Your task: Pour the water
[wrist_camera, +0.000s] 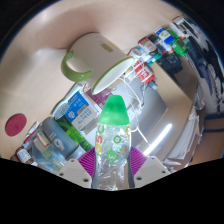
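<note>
The claw (112, 172) is clenched on a clear plastic bottle (113, 150), its purple pads (90, 160) pressing the printed label from both sides. The bottle stands roughly upright between the fingers, its green cap (116, 111) pointing away from the claw and apparently still screwed on.

Beyond the bottle, the bench (40, 50) carries a white jug (93, 52) with a green handle (70, 66), well ahead of the claw and somewhat to its left. Closer in, on the left of the fingers, stands a cluster of cartons and packets (70, 112). A second row of small bottles and boxes (160, 48) runs off ahead and to the right. A dark red round object (15, 125) lies far out to the left; what it is cannot be told.

By the look of it, the task is at the carrying stage: the bottle is grasped and seems lifted, but no tilt has begun. Which vessel is to receive the water is unclear; the white jug is the likeliest. The next move would call for bringing the bottle over that vessel's opening before tipping it, and the cap, if truly on, must come off first, or nothing will flow.
</note>
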Demonstrator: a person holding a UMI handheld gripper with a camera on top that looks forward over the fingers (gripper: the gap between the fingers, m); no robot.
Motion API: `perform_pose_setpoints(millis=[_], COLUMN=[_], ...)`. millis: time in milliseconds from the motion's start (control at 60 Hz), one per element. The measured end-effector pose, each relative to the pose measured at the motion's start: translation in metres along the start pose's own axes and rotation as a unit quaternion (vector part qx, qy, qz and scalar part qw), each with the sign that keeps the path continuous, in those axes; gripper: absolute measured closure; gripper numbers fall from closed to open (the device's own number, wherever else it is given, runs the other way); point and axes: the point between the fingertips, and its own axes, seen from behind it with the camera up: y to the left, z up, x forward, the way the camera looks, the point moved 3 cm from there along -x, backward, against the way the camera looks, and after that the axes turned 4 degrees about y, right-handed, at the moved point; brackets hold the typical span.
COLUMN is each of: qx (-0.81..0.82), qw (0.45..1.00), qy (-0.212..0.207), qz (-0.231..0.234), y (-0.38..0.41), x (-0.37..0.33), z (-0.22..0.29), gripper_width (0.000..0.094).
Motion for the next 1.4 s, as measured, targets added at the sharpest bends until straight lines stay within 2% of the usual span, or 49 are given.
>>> perform_pose_setpoints(millis=[250,333,383,450,517,583,600,700,717,767,850,933,1100,1250,1400], qx=[0.027,0.146,0.271,0.448,0.598,0.739,0.764,0.894,0.911,0.924,0.929,0.924,0.911,0.915,0.915], qw=[1.0,0.989,0.962,0.892,0.798,0.669,0.64,0.433,0.397,0.355,0.341,0.346,0.373,0.381,0.384], qy=[0.01,0.032,0.045,0.05,0.062,0.069,0.059,0.036,0.04,0.03,0.04,0.04,0.046,0.021,0.012], qz=[0.004,0.001,0.009,0.029,0.041,0.045,0.063,0.11,0.105,0.14,0.138,0.158,0.169,0.13,0.124], y=[-0.001,-0.008,-0.007,-0.002,0.013,0.04,0.042,0.075,0.084,0.101,0.131,0.149,0.176,0.172,0.17], x=[0.008,0.01,0.008,0.006,0.004,-0.006,-0.002,-0.01,-0.015,-0.01,-0.022,-0.019,-0.029,-0.034,-0.037], z=[-0.002,-0.021,-0.035,-0.054,-0.069,-0.069,-0.08,-0.068,-0.049,-0.058,-0.043,-0.04,-0.027,-0.028,-0.028], gripper_width=[0.0515,0.0515,0.0517,0.0513,0.0513,0.0514,0.0514,0.0512,0.0514,0.0513,0.0514,0.0512,0.0514,0.0513,0.0485])
